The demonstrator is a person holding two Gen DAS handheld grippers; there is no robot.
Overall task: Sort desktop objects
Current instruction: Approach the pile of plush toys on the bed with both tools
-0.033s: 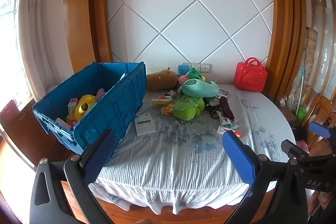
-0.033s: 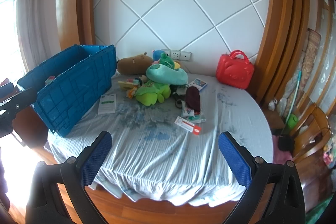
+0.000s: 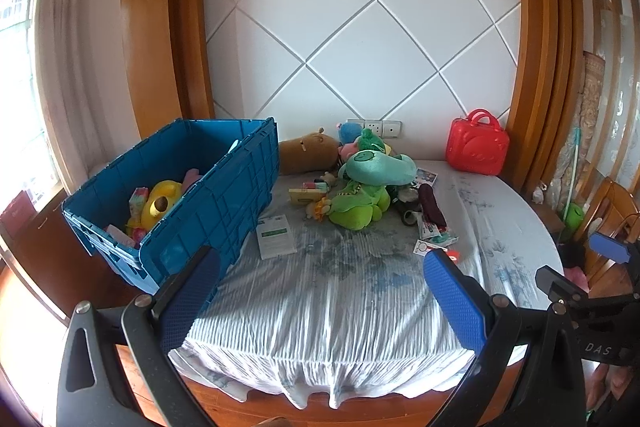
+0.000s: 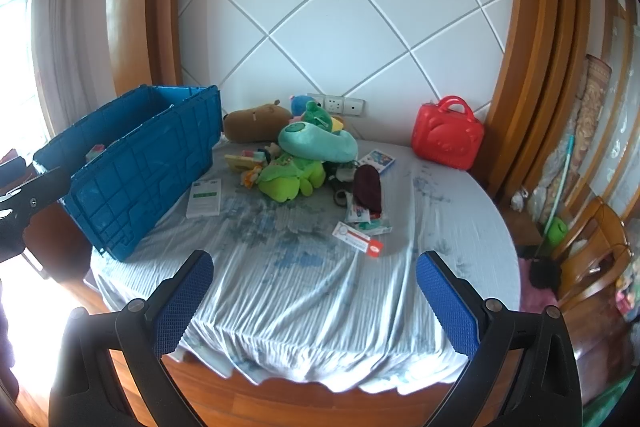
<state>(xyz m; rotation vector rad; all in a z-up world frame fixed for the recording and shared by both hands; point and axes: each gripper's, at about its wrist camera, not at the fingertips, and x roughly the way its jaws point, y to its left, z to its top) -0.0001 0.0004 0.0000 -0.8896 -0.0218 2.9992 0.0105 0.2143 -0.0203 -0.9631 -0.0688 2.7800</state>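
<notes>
2 grippers are hanging over the near edge of the cloth-covered table (image 4: pixel 312 291), and I am holding both spread fully wide with nothing between the pads: the left gripper (image 3: pixel 320 291) and the right gripper (image 4: pixel 314 291). Ahead of the left one, to its left, the blue crate (image 3: pixel 224 195) is sitting with a yellow toy (image 3: pixel 160 205) inside. Farther ahead I am seeing the plush pile, a green plush (image 4: pixel 292 179) under a teal neck pillow (image 4: pixel 316 143), with a white booklet (image 4: pixel 205 198) lying beside the crate.
</notes>
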